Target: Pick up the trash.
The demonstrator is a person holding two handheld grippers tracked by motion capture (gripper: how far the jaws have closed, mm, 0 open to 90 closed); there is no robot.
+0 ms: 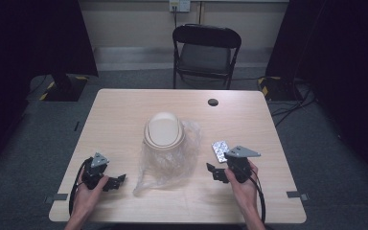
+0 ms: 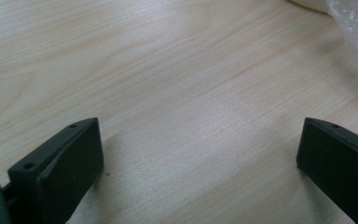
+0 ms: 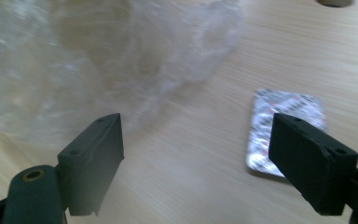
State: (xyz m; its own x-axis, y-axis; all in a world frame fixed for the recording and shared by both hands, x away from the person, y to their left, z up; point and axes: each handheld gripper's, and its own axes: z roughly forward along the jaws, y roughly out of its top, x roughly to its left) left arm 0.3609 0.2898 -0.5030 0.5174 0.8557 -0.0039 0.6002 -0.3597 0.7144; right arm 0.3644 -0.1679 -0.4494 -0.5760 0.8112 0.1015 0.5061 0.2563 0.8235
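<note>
Both grippers wide open, holding nothing
Right gripper half hides the blister pack; left gripper over bare table, plastic bag blurred

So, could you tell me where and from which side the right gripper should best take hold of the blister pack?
The blister pack lies flat on the table just ahead of the open right gripper. Being thin and flat, it is probably best pinched across its narrow width at the near short edge, coming down from above with the jaws straddling its long sides, away from the plastic bag.
</note>
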